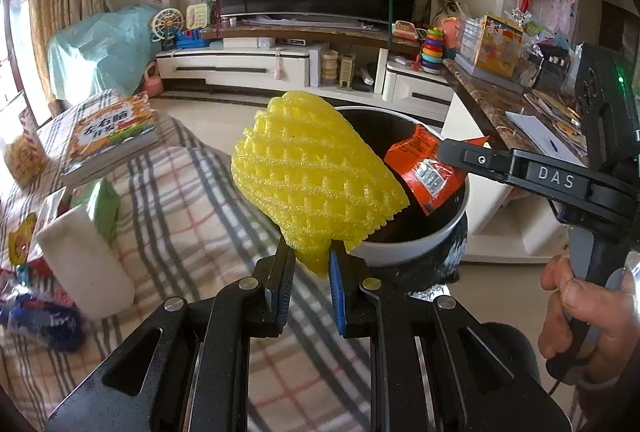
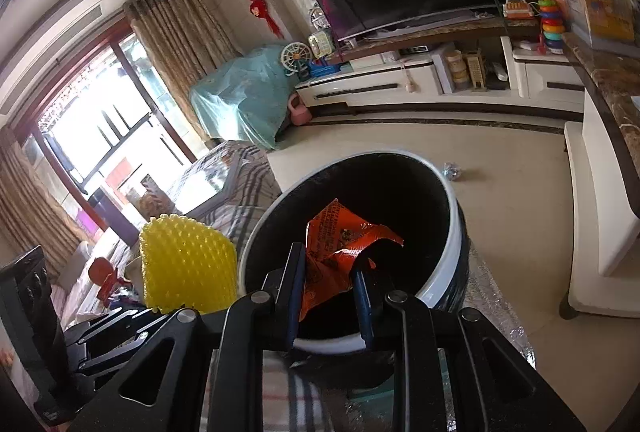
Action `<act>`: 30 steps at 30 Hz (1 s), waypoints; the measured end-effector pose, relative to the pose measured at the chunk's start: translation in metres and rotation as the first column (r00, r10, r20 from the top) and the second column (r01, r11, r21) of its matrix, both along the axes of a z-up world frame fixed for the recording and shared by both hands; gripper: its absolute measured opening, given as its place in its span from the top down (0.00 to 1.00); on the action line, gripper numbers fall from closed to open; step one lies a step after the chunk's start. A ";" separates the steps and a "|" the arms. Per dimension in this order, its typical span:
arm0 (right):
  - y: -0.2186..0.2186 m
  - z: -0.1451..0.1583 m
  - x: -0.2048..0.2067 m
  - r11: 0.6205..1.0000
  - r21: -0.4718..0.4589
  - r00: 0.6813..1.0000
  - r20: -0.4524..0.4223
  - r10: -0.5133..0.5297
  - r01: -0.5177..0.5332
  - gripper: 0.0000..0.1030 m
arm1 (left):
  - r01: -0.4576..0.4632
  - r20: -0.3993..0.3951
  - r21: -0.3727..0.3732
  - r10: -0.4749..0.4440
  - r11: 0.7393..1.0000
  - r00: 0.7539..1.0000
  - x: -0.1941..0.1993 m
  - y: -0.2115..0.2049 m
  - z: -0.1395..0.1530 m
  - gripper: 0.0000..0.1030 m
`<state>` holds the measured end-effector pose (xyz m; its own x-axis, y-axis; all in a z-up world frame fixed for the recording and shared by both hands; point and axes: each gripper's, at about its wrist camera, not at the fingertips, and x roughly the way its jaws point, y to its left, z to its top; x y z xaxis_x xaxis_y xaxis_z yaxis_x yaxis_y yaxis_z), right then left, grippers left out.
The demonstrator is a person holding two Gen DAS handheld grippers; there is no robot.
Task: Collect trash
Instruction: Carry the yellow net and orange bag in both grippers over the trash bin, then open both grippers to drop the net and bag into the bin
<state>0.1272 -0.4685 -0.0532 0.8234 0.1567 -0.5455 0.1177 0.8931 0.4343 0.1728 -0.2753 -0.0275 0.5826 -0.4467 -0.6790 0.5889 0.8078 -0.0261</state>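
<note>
I've got trash in both hands and I'm bringing both pieces to the bin at once. My left gripper [image 1: 312, 264] is clamped on the bottom edge of the yellow foam fruit net [image 1: 316, 176], so the net stands up above the jaws w/ its bulk out front, right at the near rim of the trash bin [image 1: 404, 248]. I'm pinching only the edge so it should drop clean once I let go.

My right gripper [image 2: 328, 284] is clamped on the orange snack wrapper [image 2: 340, 248]; the jaws are as close as the crumpled foil lets them get. From that side the wrapper hangs over the bin's black inside, so it's already where I'd want it for a drop (the net looks a bit short of the opening still, more over the rim than inside).

The bin sits by the edge of the plaid-covered sofa [image 1: 192, 200], close enough to reach w/o getting up. More stuff is left there: a kids' book [image 1: 112, 136], a white carton [image 1: 84, 264], some wrappers at far left, too blurred to name. A small crumpled bit [image 2: 452, 171] lies on the floor beyond the bin; prob trash too.
</note>
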 end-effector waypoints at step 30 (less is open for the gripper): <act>-0.019 -0.003 0.026 0.998 0.028 0.997 -0.047 -0.061 0.062 0.29 | -0.032 -0.069 -0.046 0.029 0.998 0.997 0.026 -0.006 -0.012 0.38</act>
